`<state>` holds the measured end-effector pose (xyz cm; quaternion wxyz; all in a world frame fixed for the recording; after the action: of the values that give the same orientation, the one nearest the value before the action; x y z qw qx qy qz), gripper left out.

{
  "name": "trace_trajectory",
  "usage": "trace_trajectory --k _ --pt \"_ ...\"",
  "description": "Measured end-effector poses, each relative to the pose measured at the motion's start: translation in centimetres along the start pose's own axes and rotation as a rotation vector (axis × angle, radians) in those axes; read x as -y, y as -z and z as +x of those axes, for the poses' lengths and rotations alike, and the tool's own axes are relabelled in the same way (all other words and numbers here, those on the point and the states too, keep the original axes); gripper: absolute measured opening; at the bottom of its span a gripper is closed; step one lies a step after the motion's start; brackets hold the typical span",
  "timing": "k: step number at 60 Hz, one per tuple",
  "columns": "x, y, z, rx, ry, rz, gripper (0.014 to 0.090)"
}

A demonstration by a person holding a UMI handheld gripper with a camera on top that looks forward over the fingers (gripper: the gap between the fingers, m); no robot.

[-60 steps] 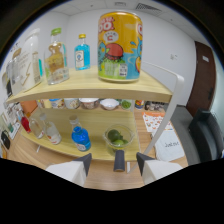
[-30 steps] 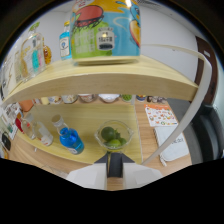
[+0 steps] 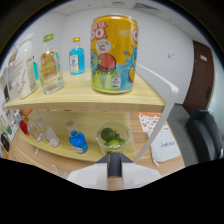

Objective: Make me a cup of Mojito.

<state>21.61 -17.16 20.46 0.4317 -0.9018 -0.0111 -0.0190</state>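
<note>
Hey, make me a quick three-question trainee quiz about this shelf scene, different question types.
1. True or false: the yellow can stands on the upper shelf.
2. Multiple choice: what lies in the clear bowl just ahead of the tongs? A) ice cubes B) limes C) mint leaves
3. Fill in: the small blue bottle on the lower shelf stands beside the ____.

Key
1. True; it stands upright near the shelf's front edge.
2. B; green limes show inside the bowl.
3. Clear bowl; the bottle stands next to it. The tongs are open with nothing between them.
</note>
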Motion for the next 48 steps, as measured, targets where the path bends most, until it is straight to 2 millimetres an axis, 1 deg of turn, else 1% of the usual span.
trace_trajectory --k 4,8,11,16,24,29,32,39,43,48 --pt "-0.1 1.5 -0.3 -0.007 -0.009 0.013 0.0164" --pt "-0.6 3.1 -1.0 -0.004 -0.027 0.024 0.0165" --pt "-1.4 4.0 -1.7 -0.002 -0.043 0.017 0.0165" --pt "-3.3 4.9 -3.3 0.002 -0.06 -0.003 0.0163" --pt "-6.5 5.1 -6.3 0.004 -0.08 -0.045 0.0164" --pt "-7.6 5.0 -8.0 -0.003 -0.072 -0.055 0.0164" --pt "-8.1 4.8 -8.7 -0.011 -0.058 -0.059 0.0164" --pt "-8.6 4.4 -10.0 -0.057 0.003 -0.056 0.0164" --pt "-8.4 4.5 -10.1 -0.109 0.074 -0.042 0.0164" --pt "-7.8 4.8 -9.6 -0.187 0.181 -0.024 0.0164"
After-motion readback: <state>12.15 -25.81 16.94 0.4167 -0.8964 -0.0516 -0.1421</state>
